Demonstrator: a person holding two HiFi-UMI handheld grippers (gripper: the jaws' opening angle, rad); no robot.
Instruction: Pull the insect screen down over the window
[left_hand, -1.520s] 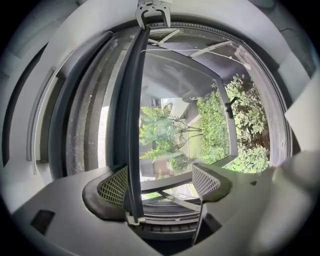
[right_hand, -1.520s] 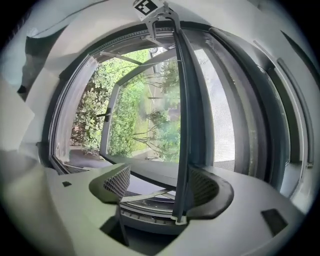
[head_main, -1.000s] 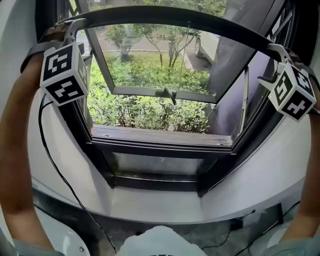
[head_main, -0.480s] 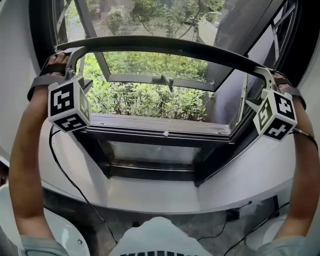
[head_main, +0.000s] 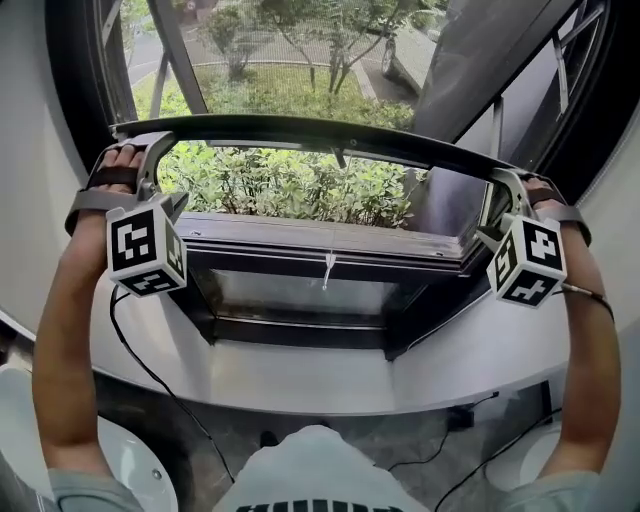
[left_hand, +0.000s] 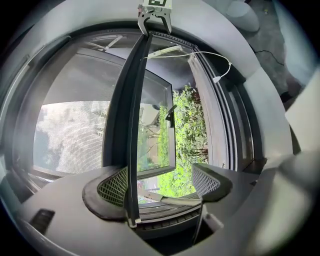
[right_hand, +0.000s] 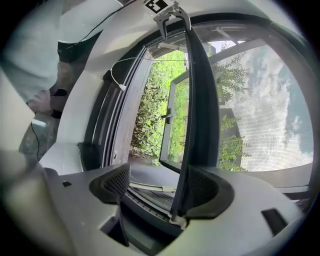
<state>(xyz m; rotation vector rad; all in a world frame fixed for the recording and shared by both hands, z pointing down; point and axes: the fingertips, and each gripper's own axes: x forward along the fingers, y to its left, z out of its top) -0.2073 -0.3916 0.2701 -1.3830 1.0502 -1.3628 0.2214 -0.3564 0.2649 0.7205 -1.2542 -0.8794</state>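
The insect screen's dark pull bar (head_main: 320, 130) runs across the window opening from one hand to the other, part-way down, with the grey mesh (head_main: 300, 50) stretched above it and open air below. The left gripper (head_main: 150, 148) hooks over the bar's left end and the right gripper (head_main: 503, 182) over its right end. In the left gripper view the fingers (left_hand: 116, 186) are spread wide; the bar (left_hand: 132, 125) lies against the inner face of one finger and the other finger stands clear of it. The right gripper view shows the same: fingers (right_hand: 116, 182) spread, and the bar (right_hand: 192, 100) resting against one finger only, not pinched. Below the bar sits the dark lower window frame (head_main: 320, 255), with a thin white cord (head_main: 327, 270) hanging in front of it, and under that a white sill (head_main: 330, 375). Outside, a green hedge (head_main: 290, 190) fills the gap between bar and frame.
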